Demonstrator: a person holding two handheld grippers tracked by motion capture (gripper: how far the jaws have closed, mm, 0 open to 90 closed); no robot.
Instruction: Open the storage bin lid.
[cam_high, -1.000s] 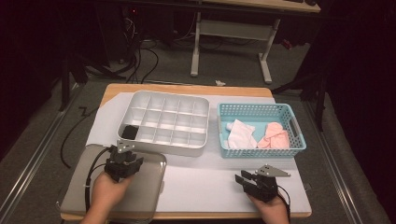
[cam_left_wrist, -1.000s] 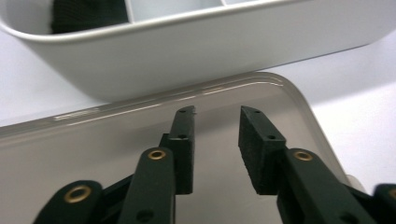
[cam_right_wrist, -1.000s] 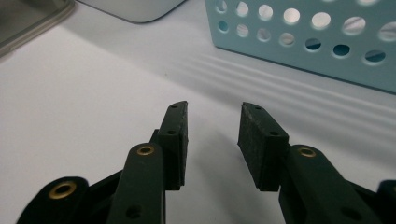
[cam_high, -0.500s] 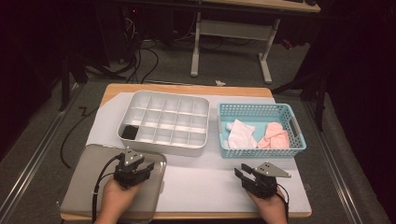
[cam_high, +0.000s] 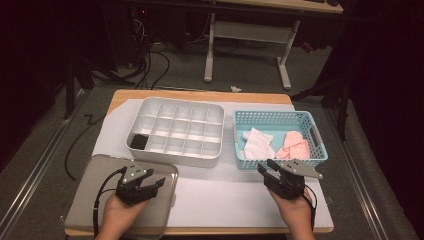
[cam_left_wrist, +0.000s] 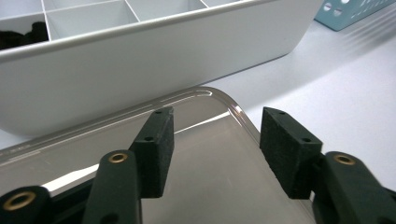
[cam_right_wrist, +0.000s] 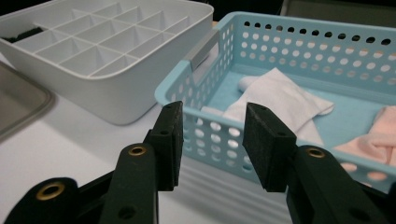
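While both tools gape empty, having just opened, the right tool (cam_high: 274, 172) faces the blue basket (cam_high: 310, 118).

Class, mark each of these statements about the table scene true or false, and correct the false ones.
1. The blue basket holds a white cloth and a pink cloth. True.
2. The right gripper is shut on the white cloth. False: its jaws are open and empty, in front of the basket.
3. The white divided tray has a black item in one near-left compartment. True.
4. The left gripper holds the black item. False: its jaws stand open and empty above the clear lid.
5. The basket sits left of the divided tray. False: it sits to its right.
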